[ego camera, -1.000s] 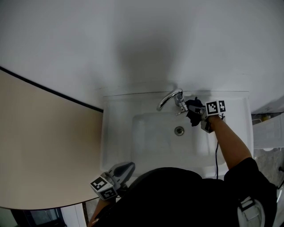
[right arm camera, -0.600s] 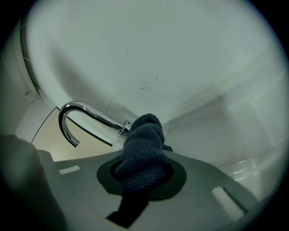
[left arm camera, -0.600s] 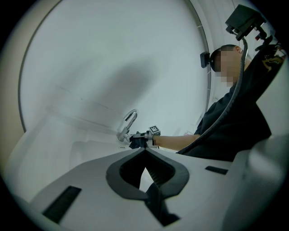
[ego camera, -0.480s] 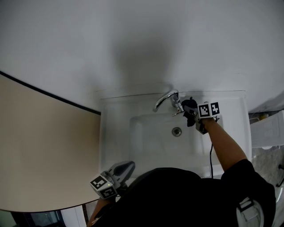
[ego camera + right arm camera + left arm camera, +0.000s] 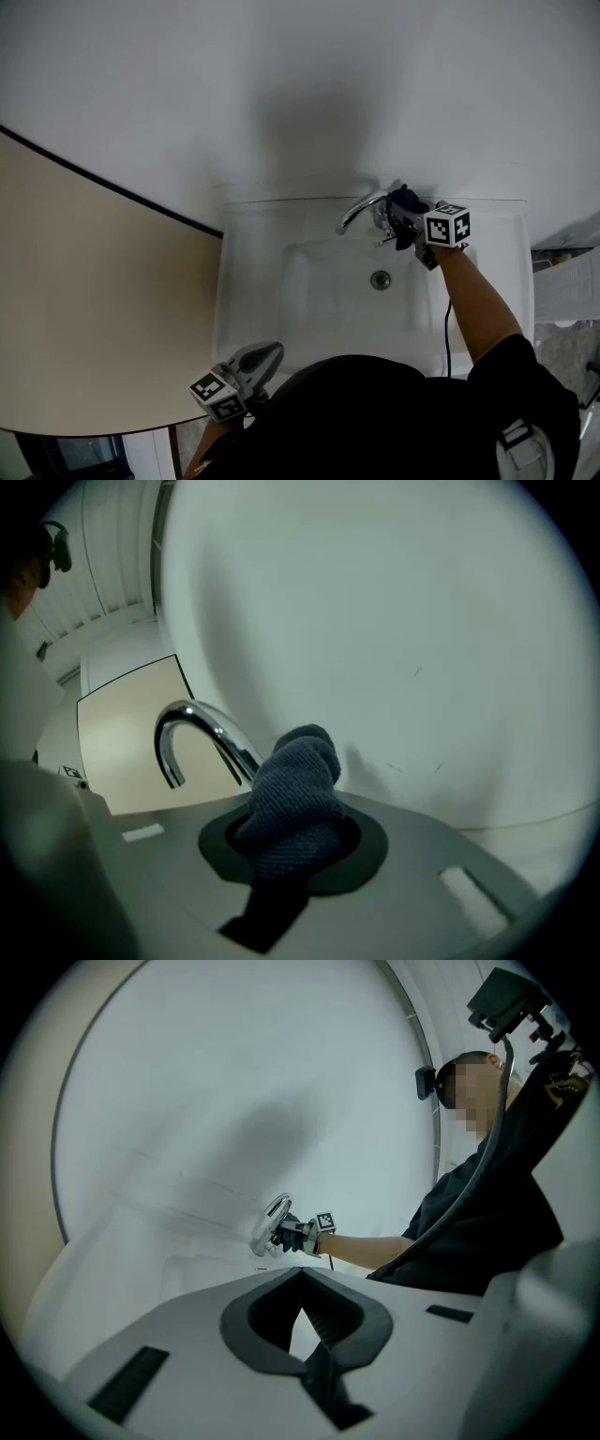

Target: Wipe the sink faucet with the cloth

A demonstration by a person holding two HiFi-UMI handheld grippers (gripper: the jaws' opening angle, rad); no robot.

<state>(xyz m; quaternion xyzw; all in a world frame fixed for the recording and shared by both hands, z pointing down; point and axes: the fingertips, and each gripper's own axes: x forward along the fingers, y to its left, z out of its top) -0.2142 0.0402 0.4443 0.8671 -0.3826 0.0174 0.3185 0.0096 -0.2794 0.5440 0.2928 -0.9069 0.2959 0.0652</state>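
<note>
Where the sink's near left corner meets the person's torso, I log the left gripper held low, pointing slightly downward toward the basin. Its jaws are clenched together with nothing between them, as the left gripper view confirms. The hand carrying it is hidden under the dark clothing.

Farther in, the right forearm reaches out straight over the sink's right side to the far rim. The right gripper sits there, tilted slightly down, beside the faucet. Its jaws have just been opening a little, yet they grasp the cloth, which is bunched between them and bulges out past the tips.

From the right gripper view, the dark blue cloth lies in front of the lower end of the chrome spout. I cannot tell whether it presses on the metal. From the head view, the gripper and cloth cover the faucet's base. The white wall rises behind.
</note>
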